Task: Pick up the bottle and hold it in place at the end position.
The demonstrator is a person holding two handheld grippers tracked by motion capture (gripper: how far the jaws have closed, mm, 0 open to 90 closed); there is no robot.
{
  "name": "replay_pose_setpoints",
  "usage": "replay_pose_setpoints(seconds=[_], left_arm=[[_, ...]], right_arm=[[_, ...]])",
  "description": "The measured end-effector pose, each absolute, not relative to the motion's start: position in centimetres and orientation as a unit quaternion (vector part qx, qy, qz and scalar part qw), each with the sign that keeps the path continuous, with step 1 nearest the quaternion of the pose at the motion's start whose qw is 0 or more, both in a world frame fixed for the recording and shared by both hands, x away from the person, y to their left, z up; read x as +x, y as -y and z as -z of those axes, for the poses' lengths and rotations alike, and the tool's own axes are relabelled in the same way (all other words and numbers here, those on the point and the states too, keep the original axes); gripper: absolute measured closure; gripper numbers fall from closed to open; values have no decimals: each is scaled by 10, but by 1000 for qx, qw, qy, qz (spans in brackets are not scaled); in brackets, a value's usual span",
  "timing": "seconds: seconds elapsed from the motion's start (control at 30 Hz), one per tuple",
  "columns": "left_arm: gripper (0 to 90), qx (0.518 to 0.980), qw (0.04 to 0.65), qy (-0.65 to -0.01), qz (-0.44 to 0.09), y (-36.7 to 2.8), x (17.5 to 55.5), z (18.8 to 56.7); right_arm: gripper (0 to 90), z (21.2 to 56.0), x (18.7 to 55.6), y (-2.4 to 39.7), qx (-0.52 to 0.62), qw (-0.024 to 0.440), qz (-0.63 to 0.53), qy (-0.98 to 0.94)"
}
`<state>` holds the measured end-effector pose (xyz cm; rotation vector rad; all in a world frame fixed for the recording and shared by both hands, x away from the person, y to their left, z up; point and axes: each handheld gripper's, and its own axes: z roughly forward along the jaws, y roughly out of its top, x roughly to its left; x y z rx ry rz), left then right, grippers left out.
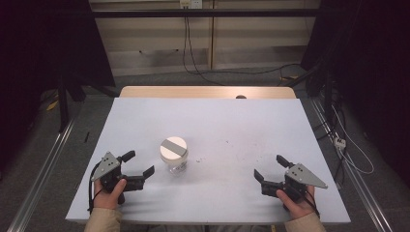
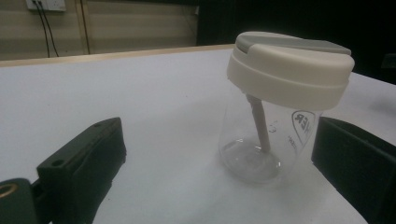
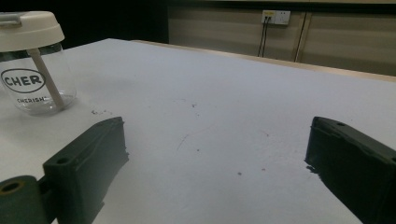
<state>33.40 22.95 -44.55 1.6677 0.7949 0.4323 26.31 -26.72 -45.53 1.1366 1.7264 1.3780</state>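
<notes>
both hands rest low at the near table edge: left gripper (image 1: 137, 163) at 7 o'clock, right gripper (image 1: 270, 167) at 5, jaws apart, empty; clear glass jar with cream lid (image 1: 174, 155) centre, near the left gripper.

Your clear jar (image 1: 176, 162) stands upright on the worktop (image 1: 232, 130); cream lid (image 2: 289, 70) on; a straw (image 2: 259, 123) leans inside.

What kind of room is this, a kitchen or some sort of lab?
Probably a recording lab: one clear jar on a bare white table, black curtains at the sides, loose cables across the floor.
</notes>
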Motion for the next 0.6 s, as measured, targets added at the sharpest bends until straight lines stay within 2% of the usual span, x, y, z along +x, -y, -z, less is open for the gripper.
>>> replay_pose_setpoints(seconds=[0.6], left_arm=[[25, 726, 581, -320, -182, -207, 335, 441]], right_arm=[[52, 455, 264, 265, 428, 328, -524, -659]])
